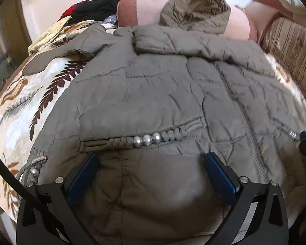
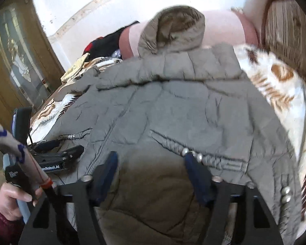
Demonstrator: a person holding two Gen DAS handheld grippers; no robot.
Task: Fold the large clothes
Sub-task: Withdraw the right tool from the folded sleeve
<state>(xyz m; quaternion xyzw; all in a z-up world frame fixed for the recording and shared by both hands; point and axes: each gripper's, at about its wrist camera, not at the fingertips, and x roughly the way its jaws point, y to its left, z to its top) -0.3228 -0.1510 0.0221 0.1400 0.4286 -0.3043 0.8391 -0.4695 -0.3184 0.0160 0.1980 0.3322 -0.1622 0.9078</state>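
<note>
While spread front-up across the leaf-print bedspread (image 1: 20, 106), lies flat: an olive quilted hooded jacket (image 1: 163, 94), hood (image 1: 195, 10) at the far end against a pink pillow (image 1: 237, 23), hem at the near end under both tools. Runs straight away from both cameras along its long axis, zipper (image 1: 244, 118) marking the centre line.

Left gripper (image 1: 152, 159): fingers wide apart, hovering low over the near left front panel, just short of the braided, bead-trimmed pocket (image 1: 146, 139), nothing held. Right gripper (image 2: 151, 159): fingers likewise spread and empty, low over the right front panel, right fingertip at the beads of the other pocket trim (image 2: 195, 155); contact with the cloth hard to judge through the motion blur. Left hand (image 2: 10, 200) seen on its handle in the right wrist view, the left tool sitting just left of the zipper.

Side by side at the hem, one gripper to each half, neither clearly nearer the collar. Judged as an early stage, no fold visible in the body; one sleeve (image 1: 71, 47) angled out to the left at the far end. Likely next: a pinch on the hem or side edges, then a fold along the zipper line or hem toward the hood. Puffy slick filling apt to slip from a shallow pinch.
</note>
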